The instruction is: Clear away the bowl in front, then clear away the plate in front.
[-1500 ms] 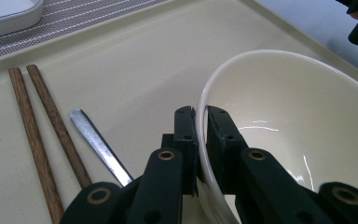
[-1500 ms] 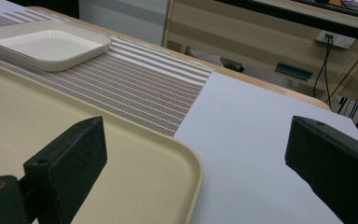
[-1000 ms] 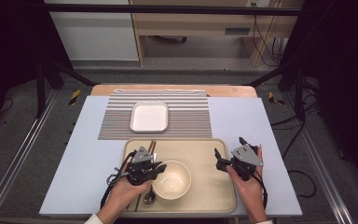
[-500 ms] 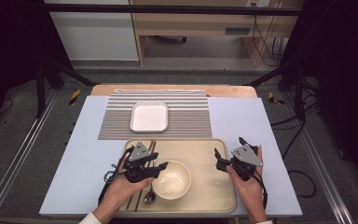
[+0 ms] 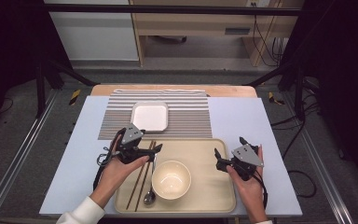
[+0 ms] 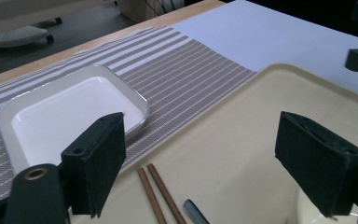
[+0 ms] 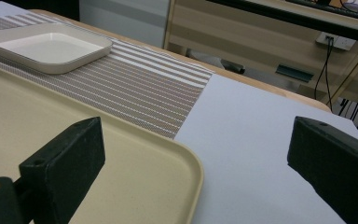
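I am holding my left tool [image 5: 154, 149] above the far left corner of the beige plastic tray [image 5: 214, 196], just over the far ends of the pair of brown wooden chopsticks [image 5: 142, 175]. Its jaws have just been opening and are now standing spread wide, with nothing between them; in the left gripper view the chopstick tips [image 6: 161, 193] are lying on the tray below the gap, apart from both pads. The chopsticks are lying on the left side of the tray, running near to far, with a metal spoon [image 5: 150, 193] just beside them on the right and a round cream bowl [image 5: 171, 179] right of the spoon, near the tray's middle.

I am keeping my right tool [image 5: 228, 154] at the right edge of the tray, its jaws also spread and gripping nothing; in the right gripper view they are framing the tray's far right corner [image 7: 186, 163] and the pale blue sheet [image 7: 261, 154] on the table. A white square plate [image 5: 149, 115] is sitting on the brown striped placemat [image 5: 191, 116] beyond the tray.
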Action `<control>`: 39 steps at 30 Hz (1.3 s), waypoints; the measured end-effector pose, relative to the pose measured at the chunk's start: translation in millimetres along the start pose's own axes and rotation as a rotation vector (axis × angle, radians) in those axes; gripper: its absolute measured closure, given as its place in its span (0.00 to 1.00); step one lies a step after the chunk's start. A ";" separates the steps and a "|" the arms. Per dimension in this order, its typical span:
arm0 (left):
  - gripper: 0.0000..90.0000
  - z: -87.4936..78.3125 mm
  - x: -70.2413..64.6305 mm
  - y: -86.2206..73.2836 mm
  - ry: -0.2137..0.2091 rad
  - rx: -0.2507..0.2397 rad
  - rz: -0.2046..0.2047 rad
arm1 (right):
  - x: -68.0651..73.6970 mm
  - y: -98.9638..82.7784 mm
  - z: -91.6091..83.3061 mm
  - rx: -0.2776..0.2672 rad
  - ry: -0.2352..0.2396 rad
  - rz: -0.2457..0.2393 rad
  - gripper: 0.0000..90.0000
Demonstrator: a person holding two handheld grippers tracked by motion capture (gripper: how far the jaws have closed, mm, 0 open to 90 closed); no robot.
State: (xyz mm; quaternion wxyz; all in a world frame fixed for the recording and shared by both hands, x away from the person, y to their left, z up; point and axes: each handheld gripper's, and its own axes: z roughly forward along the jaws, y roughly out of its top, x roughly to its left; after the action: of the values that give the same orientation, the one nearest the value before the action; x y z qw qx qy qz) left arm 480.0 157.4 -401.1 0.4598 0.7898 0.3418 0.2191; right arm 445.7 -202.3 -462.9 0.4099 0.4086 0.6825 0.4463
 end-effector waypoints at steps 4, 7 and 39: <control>0.16 3.8 10.2 1.3 0.025 -0.010 -0.020 | 0.3 -0.3 0.4 0.001 0.000 -0.007 0.04; 0.16 6.4 19.9 4.4 0.052 -0.012 -0.033 | 0.5 -0.3 0.5 0.001 0.001 -0.007 0.04; 0.30 59.0 99.1 18.2 0.400 0.005 -0.089 | -1.4 -0.1 0.8 -0.003 0.000 -0.001 0.05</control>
State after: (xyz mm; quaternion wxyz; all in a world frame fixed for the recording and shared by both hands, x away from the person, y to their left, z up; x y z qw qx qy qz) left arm 591.5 190.6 -410.4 0.3899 0.7157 0.4616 0.3502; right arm 446.9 -203.4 -462.9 0.4107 0.4078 0.6821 0.4469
